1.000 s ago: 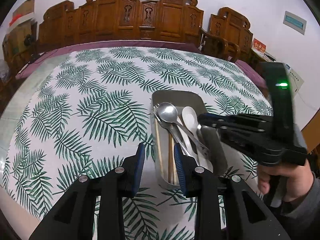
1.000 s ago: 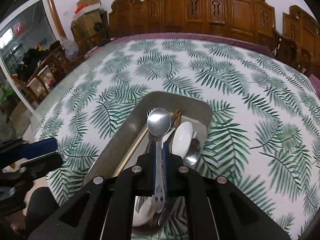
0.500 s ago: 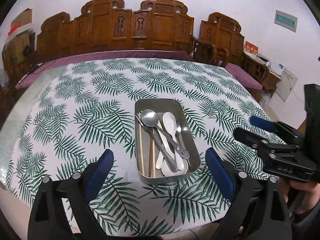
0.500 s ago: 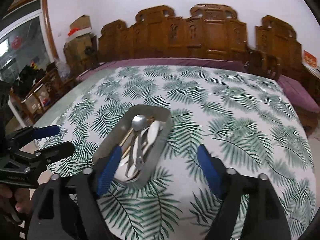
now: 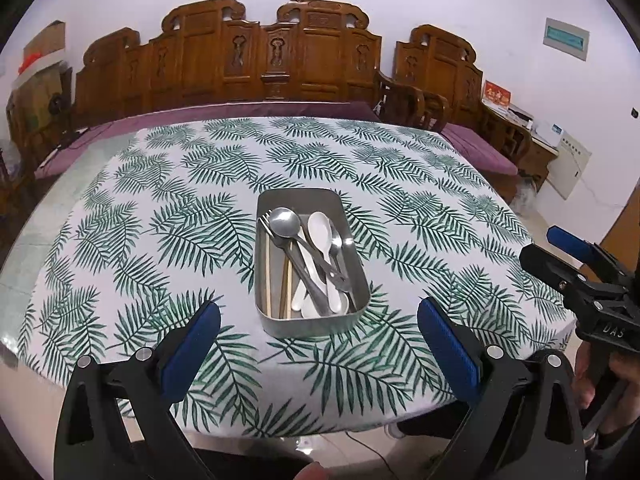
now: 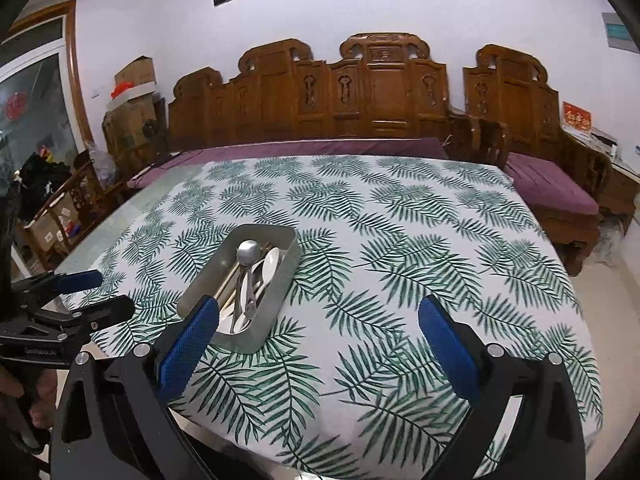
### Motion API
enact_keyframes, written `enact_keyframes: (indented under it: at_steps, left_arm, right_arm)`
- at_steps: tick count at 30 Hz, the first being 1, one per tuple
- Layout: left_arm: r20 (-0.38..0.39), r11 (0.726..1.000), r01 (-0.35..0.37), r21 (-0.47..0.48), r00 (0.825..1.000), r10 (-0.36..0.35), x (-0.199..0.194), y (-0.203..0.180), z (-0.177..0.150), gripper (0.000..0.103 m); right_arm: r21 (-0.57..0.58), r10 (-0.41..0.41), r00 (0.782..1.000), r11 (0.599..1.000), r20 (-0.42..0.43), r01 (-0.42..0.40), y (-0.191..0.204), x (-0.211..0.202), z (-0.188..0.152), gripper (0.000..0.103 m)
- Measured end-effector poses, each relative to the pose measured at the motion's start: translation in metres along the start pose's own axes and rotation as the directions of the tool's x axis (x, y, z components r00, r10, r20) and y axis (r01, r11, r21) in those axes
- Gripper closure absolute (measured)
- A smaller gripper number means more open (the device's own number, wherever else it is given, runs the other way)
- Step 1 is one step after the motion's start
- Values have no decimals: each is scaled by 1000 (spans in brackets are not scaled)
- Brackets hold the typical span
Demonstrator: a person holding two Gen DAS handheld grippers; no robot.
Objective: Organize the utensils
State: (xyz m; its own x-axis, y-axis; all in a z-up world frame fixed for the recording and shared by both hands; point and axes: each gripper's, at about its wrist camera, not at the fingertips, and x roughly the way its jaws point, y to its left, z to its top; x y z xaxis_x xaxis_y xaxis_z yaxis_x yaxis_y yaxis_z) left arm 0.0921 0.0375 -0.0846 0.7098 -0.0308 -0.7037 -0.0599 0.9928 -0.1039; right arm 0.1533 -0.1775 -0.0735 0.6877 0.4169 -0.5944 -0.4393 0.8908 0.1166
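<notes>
A metal tray sits on the leaf-print tablecloth; it also shows in the right wrist view. In it lie a steel spoon, white spoons, a fork and wooden chopsticks. My left gripper is open and empty, back from the table's near edge, in front of the tray. My right gripper is open and empty, near the table's front edge, right of the tray. Each gripper shows at the edge of the other's view.
Carved wooden benches with purple cushions stand behind the table and to its right. Cardboard boxes and clutter are at the left. The table's near edge is just below my grippers.
The right gripper let go of the steel spoon into the tray and opened. Both grippers opened wide and pulled back from the tray to the table's near edge.
</notes>
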Motion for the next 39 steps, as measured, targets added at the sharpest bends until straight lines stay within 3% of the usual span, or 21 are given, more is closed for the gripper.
enact_keyframes:
  at_steps: [10,22,32,39]
  left_arm:
    - [99,999,-7,38,995,3,-44,-20,5,8]
    - [259,998,16,58,965,-31,-109,-40,23,8]
    - [320,996,-13,84,947,-14,-129,-51,20,8]
    - [319,998,-10,69,948,-12,-128,-48,18,8]
  right_arm:
    - [10,-7,997,1000,79,7,0,-40,9,3]
    - [-20,30,972,999,233,-26,10,-105,30,3]
    - [-42,56,961,998,270,-47,19,-126,32,3]
    - [-43,57,962,998,268,-47,19,-126,33,3]
